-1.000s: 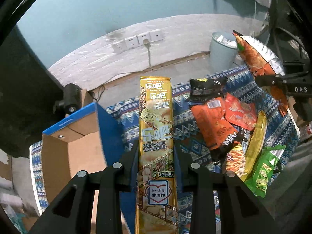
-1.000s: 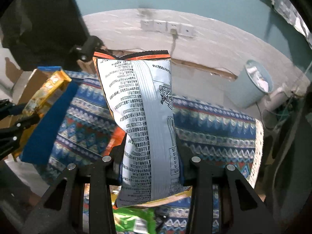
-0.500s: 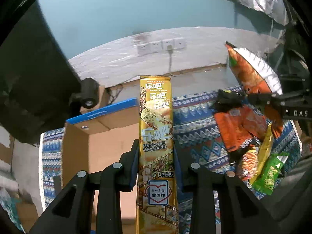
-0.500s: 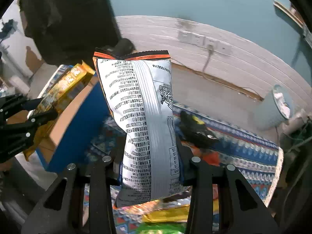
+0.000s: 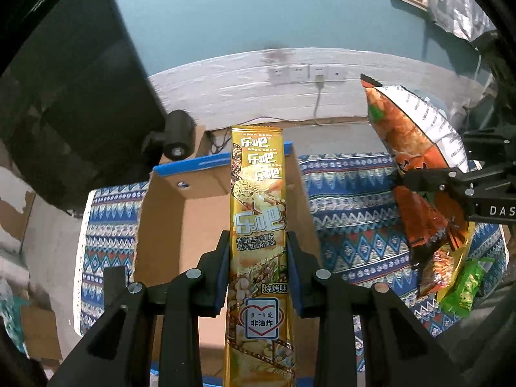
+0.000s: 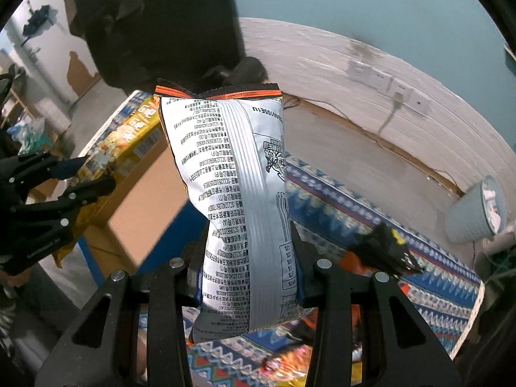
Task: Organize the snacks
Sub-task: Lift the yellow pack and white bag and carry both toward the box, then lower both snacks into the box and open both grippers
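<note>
My left gripper (image 5: 258, 251) is shut on a long gold snack pack (image 5: 258, 213), held upright over the open cardboard box (image 5: 180, 225) with the blue rim. In the right wrist view that same gold pack (image 6: 129, 142) and the left gripper (image 6: 87, 174) appear at the left, above the box (image 6: 142, 200). My right gripper (image 6: 248, 258) is shut on a silver and orange chip bag (image 6: 232, 174), printed back toward the camera. The left wrist view shows this chip bag (image 5: 416, 135) and the right gripper (image 5: 416, 177) at the right, over the patterned cloth.
A blue patterned cloth (image 5: 348, 193) covers the table. Several loose snack packs (image 5: 451, 274) lie at its right end, with a black pack (image 6: 383, 251) among them. A pale bin (image 6: 474, 213) stands on the floor by the wall. A small black camera (image 5: 177, 135) sits behind the box.
Both grippers have swung left with their packs. The gold pack now hangs over the box opening, and the chip bag has come closer to the box. The snack pile has fallen away to the right.
</note>
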A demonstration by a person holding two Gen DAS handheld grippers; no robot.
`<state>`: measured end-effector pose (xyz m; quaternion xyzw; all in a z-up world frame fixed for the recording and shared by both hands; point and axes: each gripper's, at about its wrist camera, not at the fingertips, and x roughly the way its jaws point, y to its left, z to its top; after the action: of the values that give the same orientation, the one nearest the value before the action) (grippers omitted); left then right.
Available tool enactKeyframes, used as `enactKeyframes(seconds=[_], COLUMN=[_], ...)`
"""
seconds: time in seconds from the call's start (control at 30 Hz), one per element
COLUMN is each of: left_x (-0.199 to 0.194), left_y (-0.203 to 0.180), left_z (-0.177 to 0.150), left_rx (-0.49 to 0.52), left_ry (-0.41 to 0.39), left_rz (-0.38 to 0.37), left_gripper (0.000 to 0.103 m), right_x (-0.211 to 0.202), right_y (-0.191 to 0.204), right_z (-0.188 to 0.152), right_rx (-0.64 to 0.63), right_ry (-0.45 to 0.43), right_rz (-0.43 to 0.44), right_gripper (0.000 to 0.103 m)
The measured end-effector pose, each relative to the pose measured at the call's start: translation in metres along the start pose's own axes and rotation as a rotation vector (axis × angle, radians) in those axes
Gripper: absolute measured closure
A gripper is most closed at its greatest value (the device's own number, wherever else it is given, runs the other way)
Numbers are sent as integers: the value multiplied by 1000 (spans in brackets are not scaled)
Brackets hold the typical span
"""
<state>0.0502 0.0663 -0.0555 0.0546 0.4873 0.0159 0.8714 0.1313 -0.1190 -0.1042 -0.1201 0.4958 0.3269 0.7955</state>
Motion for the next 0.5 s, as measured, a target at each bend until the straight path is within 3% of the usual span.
enactKeyframes(seconds=[0.5], left_x=[30], left_y=[66], left_z=[-28], left_rx=[-147], left_ry=[76], left_rz=[35], left_gripper=[72], right_x=[56], right_y=[76], right_z=[33], right_rx=[-54], right_ry=[78], right_rz=[95], right_gripper=[64])
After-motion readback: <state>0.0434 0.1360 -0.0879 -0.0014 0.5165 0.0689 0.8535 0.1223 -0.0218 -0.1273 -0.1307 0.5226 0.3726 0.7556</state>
